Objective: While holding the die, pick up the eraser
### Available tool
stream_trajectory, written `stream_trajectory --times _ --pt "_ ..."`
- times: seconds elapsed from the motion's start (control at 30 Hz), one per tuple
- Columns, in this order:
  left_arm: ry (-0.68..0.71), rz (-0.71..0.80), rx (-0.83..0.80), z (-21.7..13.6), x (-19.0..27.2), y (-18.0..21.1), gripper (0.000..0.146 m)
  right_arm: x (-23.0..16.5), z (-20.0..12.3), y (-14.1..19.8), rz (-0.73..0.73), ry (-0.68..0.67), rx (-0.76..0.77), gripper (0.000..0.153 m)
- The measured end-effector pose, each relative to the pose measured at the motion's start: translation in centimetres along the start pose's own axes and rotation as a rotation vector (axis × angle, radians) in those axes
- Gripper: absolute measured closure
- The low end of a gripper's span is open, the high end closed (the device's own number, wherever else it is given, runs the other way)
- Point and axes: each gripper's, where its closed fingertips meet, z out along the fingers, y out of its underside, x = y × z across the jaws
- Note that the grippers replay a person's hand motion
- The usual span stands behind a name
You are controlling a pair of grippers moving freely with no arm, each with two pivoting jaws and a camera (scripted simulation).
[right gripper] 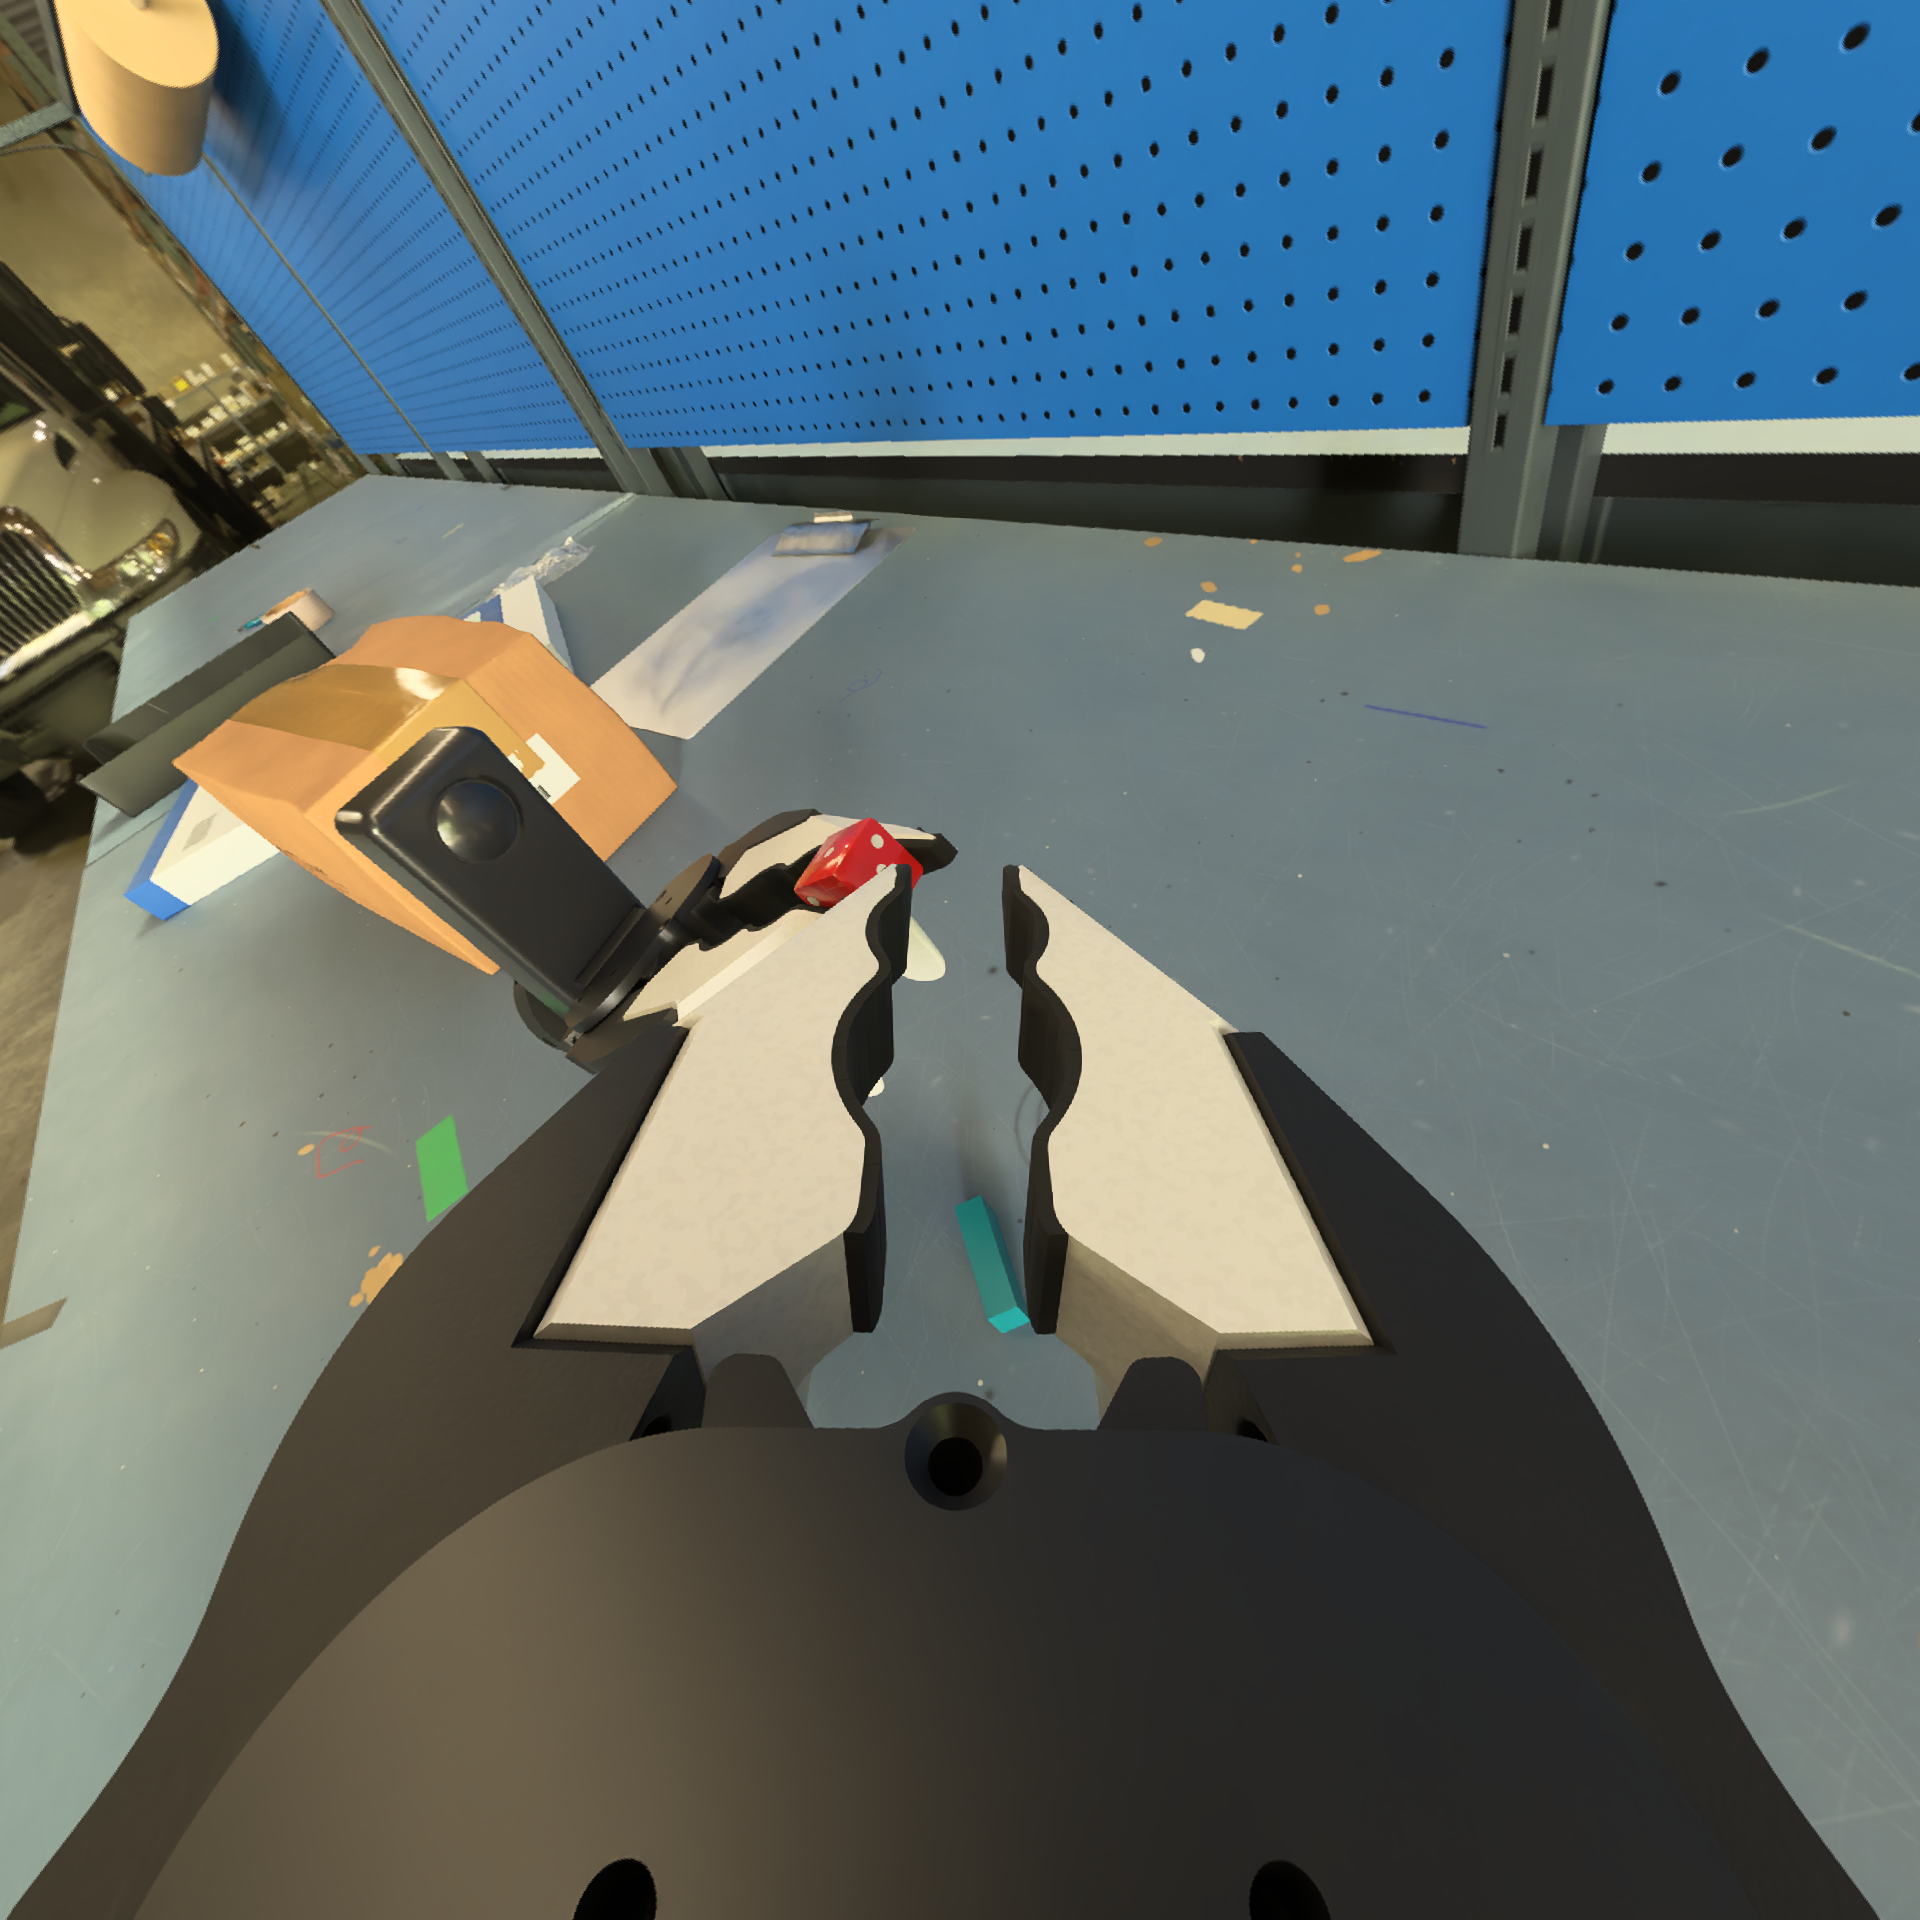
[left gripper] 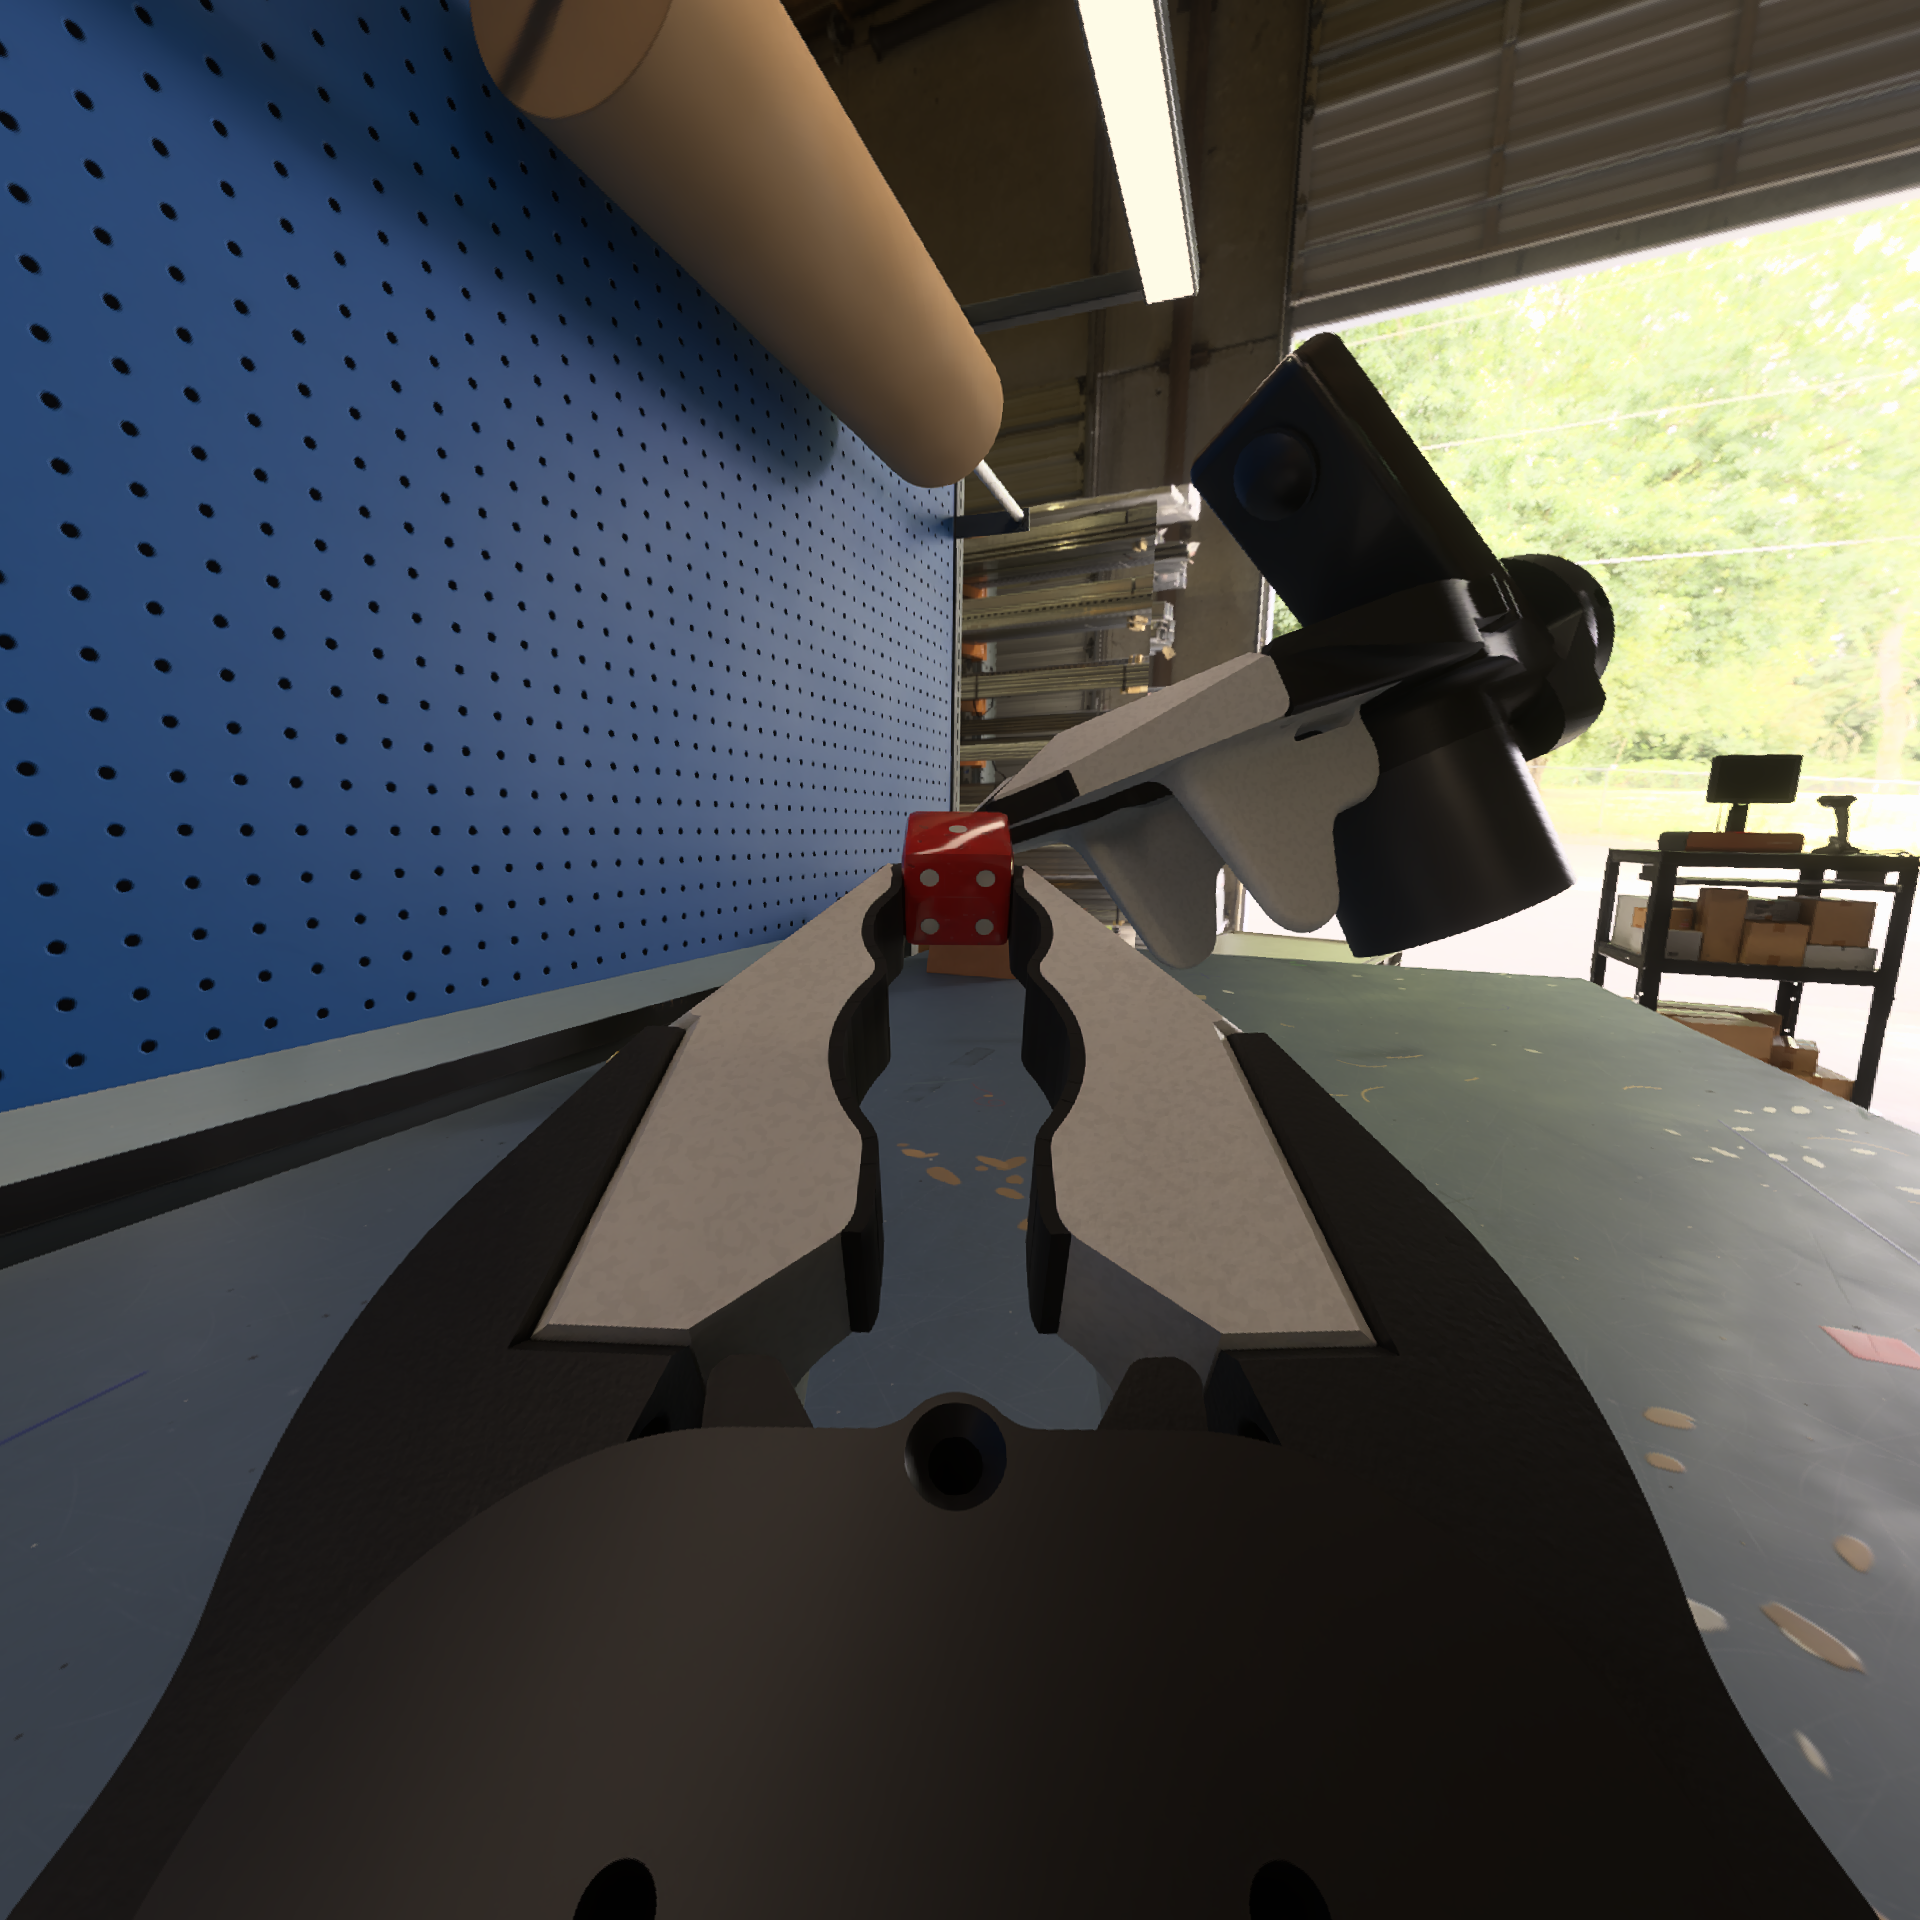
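Left tongs (left gripper: 957, 894): closed on the red die (left gripper: 957, 878), pinched at the tips and held clear of the desk (left gripper: 1558, 1195). Right tongs (right gripper: 956, 883): empty, fingers apart, tips just beside the die (right gripper: 857, 862). Teal eraser (right gripper: 992, 1262): flat on the desk, below the right tongs, seen between their fingers. Cardboard box (right gripper: 436, 727): on the desk behind the left tongs. Blue pegboard (right gripper: 1039, 208): along the desk's back edge.

We see a small glossy red cube die with white pips (left gripper: 957, 879) (right gripper: 854, 862), pinched at its sides and lifted off the worktop, tilted in the right wrist view. A slim teal rectangular eraser bar (right gripper: 992, 1264) lies flat on the grey bench, well apart from the die.
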Motion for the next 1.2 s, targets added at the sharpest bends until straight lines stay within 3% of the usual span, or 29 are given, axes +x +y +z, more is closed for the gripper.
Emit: stream_trajectory --times 0.67,0.9,1.07,1.2 --pt "-0.001 -0.013 0.03 -0.2 -0.1 -0.5 0.127 -1.0 -0.3 -0.5 -0.124 -0.044 0.043 0.123" --pt "-0.001 -0.052 0.012 -0.2 -0.5 -0.1 0.127 0.6 -0.8 -0.6 -0.221 -0.019 0.071 0.12" --pt "-0.058 -0.084 -0.012 -0.7 -1.8 0.2 0.127 4.0 -1.8 2.4 -0.186 0.096 -0.004 0.12" --pt "-0.105 -0.114 -0.024 -1.0 -2.9 0.6 0.127 4.9 -1.7 7.9 -0.125 0.102 -0.161 0.121"
